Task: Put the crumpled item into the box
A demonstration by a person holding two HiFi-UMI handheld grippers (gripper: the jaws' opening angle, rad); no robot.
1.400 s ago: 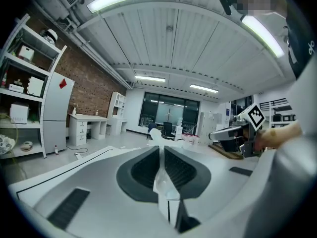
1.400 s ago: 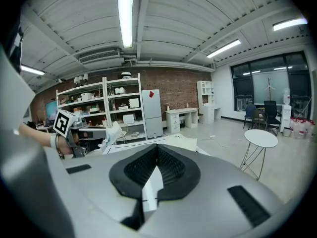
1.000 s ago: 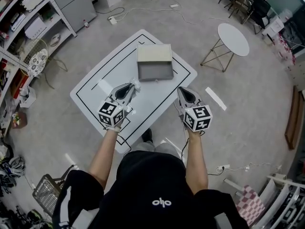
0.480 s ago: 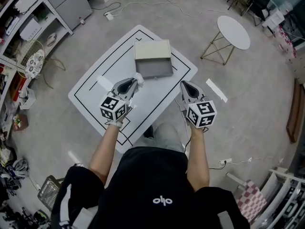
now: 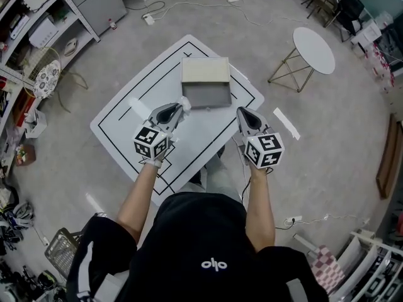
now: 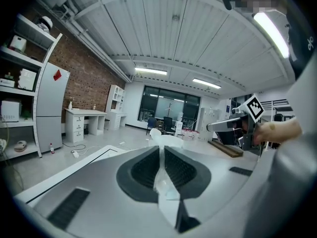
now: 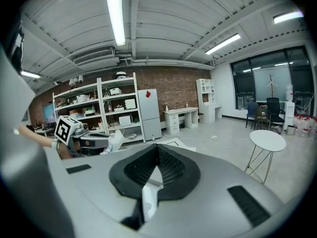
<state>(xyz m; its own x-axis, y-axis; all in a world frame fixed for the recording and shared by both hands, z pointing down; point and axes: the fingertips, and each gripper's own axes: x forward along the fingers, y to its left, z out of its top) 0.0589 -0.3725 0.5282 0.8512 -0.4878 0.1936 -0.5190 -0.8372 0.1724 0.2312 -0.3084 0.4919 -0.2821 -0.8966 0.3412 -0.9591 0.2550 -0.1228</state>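
Note:
On the white table [image 5: 119, 115] stands an open grey box [image 5: 205, 94] with its beige lid [image 5: 204, 70] folded back. My left gripper [image 5: 177, 109] hovers just left of the box's near corner, shut on a white crumpled item [image 5: 183, 102]. In the left gripper view the crumpled item [image 6: 161, 139] sticks out past the tips of the left gripper [image 6: 161, 148]. My right gripper [image 5: 242, 112] is shut with nothing in it, at the table's right edge near the box. The right gripper view shows the right gripper [image 7: 157, 148] shut and the crumpled item [image 7: 113, 143] held opposite.
A round white side table [image 5: 313, 49] stands on the floor at the right. Shelves [image 5: 38, 30] line the left side, and cables [image 5: 189, 8] lie on the floor beyond the table. A white strip [image 5: 138, 109] lies on the table left of my left gripper.
My left gripper has edged a little closer to the box with the crumpled item still held. The right gripper has barely moved.

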